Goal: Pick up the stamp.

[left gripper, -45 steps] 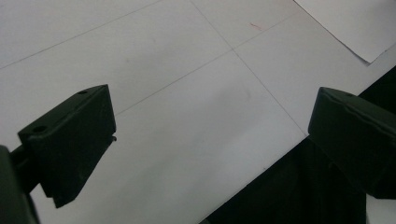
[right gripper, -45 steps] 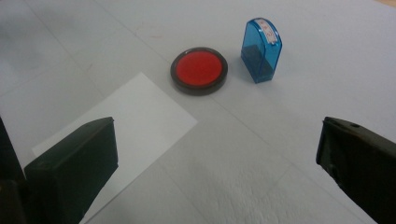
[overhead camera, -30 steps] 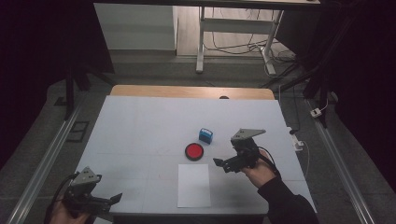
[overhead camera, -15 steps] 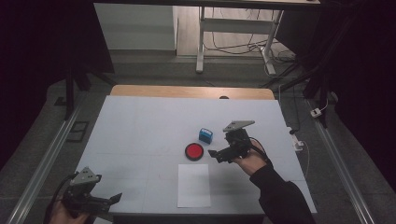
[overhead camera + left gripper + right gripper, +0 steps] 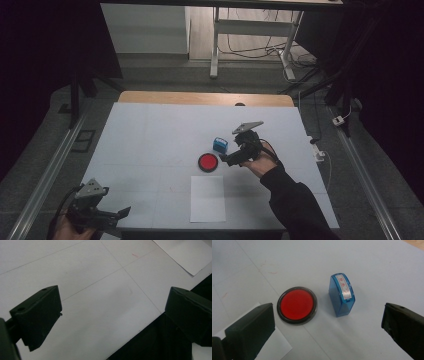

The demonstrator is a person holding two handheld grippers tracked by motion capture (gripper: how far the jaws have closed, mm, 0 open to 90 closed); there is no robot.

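The blue stamp's (image 5: 341,295) label print is unreadable.

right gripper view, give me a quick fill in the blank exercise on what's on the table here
1. The round ink pad has a ____ centre inside a dark rim.
2. The stamp beside it has a body coloured ____.
3. The right gripper has its jaws ____, with nothing between them.
4. The white sheet of paper lies on the table nearer the ____ than the ink pad does.

Missing words: red; blue; open; person
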